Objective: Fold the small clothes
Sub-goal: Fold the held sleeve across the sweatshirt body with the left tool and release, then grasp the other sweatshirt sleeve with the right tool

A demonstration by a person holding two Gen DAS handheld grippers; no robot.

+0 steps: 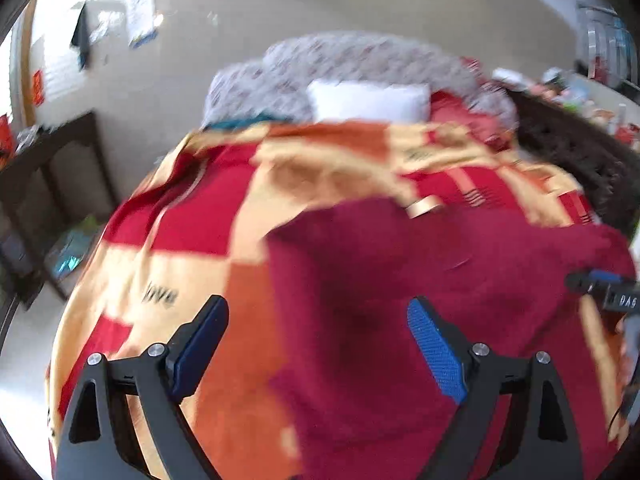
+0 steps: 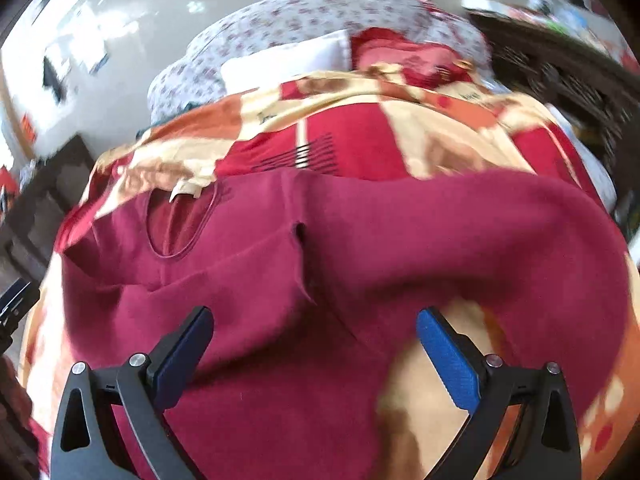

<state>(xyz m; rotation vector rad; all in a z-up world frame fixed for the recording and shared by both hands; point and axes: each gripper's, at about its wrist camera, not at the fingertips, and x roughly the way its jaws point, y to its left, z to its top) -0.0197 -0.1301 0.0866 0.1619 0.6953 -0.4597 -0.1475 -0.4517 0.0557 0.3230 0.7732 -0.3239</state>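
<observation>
A dark red sweater lies spread on a bed, its round neckline toward the upper left and one sleeve curving off to the right. In the left wrist view the same sweater covers the lower right. My left gripper hangs open over the sweater's left edge, nothing between its blue pads. My right gripper is open too, above the sweater's body near the armpit seam, holding nothing. The right gripper's tip shows at the right edge of the left wrist view. Both views are blurred.
The bed carries a red, orange and cream checked blanket. A white pillow, a red cushion and a grey patterned quilt lie at the head. Dark wooden furniture stands left, a dark carved bed frame right.
</observation>
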